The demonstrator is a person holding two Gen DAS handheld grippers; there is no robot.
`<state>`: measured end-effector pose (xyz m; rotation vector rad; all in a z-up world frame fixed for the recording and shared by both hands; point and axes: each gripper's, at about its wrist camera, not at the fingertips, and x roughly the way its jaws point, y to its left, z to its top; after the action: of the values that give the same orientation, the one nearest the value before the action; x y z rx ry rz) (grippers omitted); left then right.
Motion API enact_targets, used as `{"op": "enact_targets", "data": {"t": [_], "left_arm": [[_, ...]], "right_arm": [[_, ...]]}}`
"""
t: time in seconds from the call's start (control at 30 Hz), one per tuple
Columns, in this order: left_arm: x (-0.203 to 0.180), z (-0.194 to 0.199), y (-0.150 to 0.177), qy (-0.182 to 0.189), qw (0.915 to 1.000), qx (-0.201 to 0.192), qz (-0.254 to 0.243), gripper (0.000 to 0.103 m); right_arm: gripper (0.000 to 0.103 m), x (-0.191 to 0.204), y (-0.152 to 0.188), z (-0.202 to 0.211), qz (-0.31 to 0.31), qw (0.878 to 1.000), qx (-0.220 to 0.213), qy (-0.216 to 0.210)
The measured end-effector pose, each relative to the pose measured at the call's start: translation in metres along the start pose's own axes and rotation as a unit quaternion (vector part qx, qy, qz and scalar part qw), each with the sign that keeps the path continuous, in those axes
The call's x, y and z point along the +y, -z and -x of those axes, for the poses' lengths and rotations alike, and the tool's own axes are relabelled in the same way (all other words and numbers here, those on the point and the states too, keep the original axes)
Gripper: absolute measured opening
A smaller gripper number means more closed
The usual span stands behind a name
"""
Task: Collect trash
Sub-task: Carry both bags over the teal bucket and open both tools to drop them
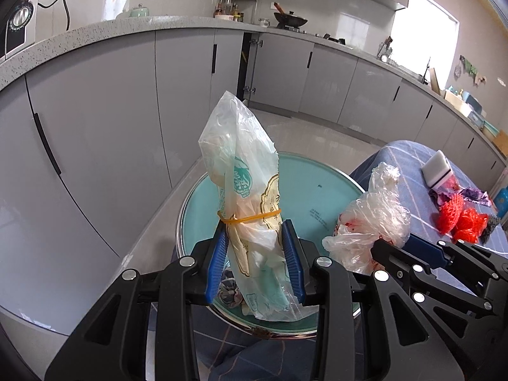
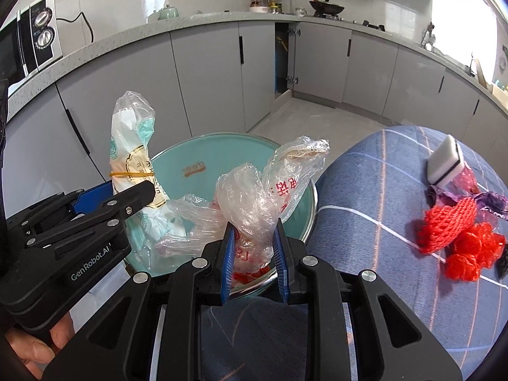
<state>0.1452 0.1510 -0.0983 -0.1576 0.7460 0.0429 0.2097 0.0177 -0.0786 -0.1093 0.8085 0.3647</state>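
Over the teal basin (image 1: 317, 177), left to right: left gripper (image 1: 255, 257), closed on a banded bag bundle (image 1: 244, 190), held upright; right gripper (image 2: 254, 254), clamped on a crumpled clear bag (image 2: 263, 190). Both hang above the basin, probably for dropping in. Right of it, on the blue checked cloth (image 2: 365, 222): white sponge (image 2: 444, 162), red netting (image 2: 457, 238), uncollected. Beyond: grey cabinets (image 1: 111, 127), speckled counter, pale floor.

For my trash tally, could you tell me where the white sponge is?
The white sponge lies on the blue checked cloth, far right in both views, just above the red netting.
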Motion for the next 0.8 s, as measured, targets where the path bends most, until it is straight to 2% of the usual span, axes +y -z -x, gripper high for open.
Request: {"op": "enact_targets", "data": {"t": [0.57,0.8], "left_arm": [[-0.001,-0.015,-0.001,-0.012,0.9995,0.028,-0.009,0.035],[0.001,-0.017,-0.002,-0.017,0.9992,0.036,-0.005,0.037]], "right_arm": [[0.025,0.002,0.004,-0.015,0.008,0.999,0.035,-0.016],[0.035,-0.004,-0.002,-0.014,0.000,0.999,0.029,-0.021]]}}
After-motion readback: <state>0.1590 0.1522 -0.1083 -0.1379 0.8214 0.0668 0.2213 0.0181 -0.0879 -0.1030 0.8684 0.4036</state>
